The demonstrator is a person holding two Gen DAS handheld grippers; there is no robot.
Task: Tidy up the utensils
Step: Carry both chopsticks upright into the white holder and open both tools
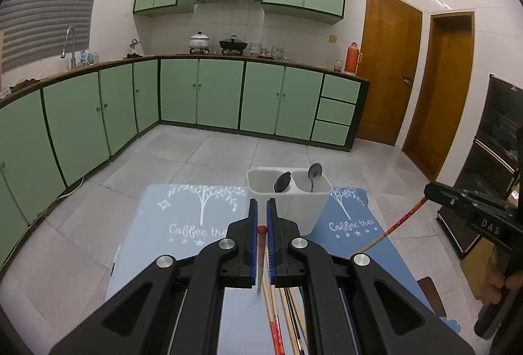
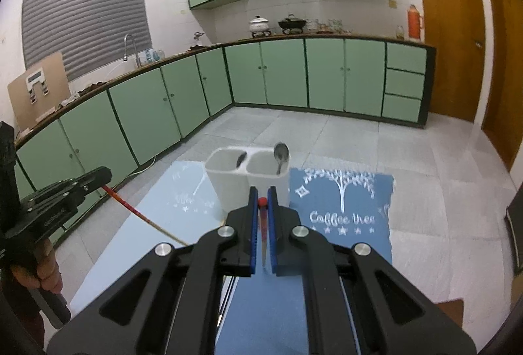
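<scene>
Both claws, left [image 1: 262, 217] and right [image 2: 262, 201], clamp a red-tipped chopstick [image 1: 261, 244] each, above the mat near the holder [image 1: 287, 191]; probably light, stiff, slippery, so you grip mid-shaft.

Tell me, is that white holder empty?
No. The white holder stands upright with one spoon in each of its two compartments.

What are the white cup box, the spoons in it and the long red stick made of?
The white holder looks like matte plastic: smooth, dull walls, no glare. The two spoons look like polished metal, grey with shiny bowls. The chopstick looks like wood or bamboo, pale at one end, painted glossy red at the other; which, I can't say.
</scene>
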